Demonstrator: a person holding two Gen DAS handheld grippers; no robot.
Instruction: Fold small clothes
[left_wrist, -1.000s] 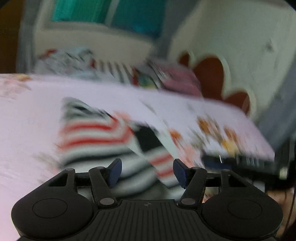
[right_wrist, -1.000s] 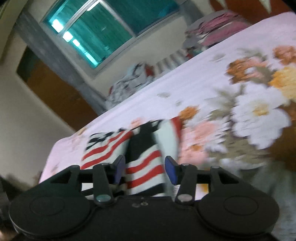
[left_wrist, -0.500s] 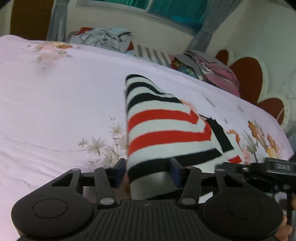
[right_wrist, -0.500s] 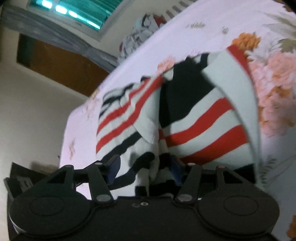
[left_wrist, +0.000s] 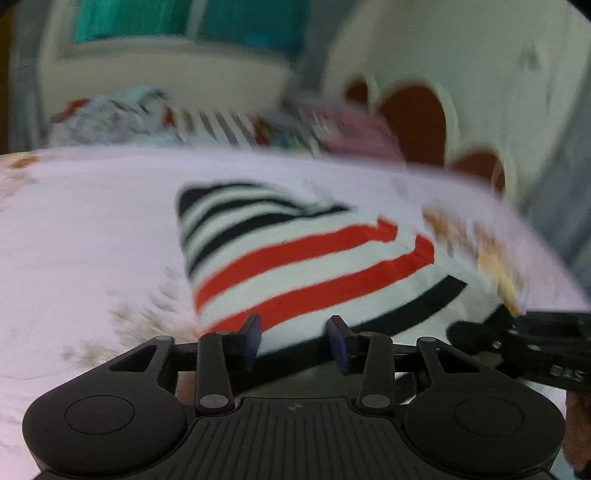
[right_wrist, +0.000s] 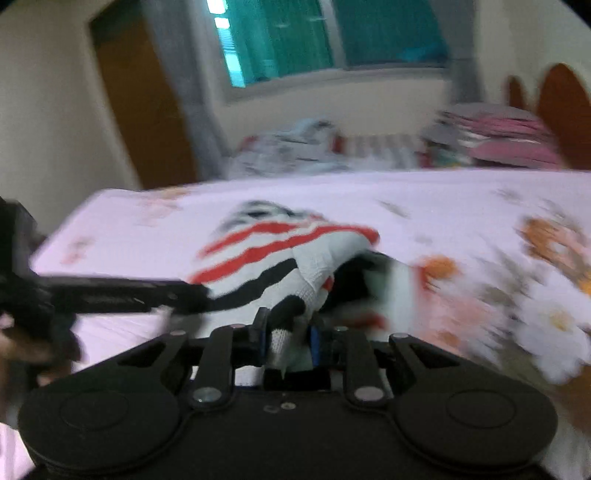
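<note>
The striped sweater is spread on the bed. Its near edge is being clamped as the right gripper jaws close; the left gripper jaws, closing, pinch nothing yet. Both corners should be lifted evenly.

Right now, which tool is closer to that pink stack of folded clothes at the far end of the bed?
Neither clearly. Left tool and right tool both sit at the striped garment, the pink stack far beyond.
</note>
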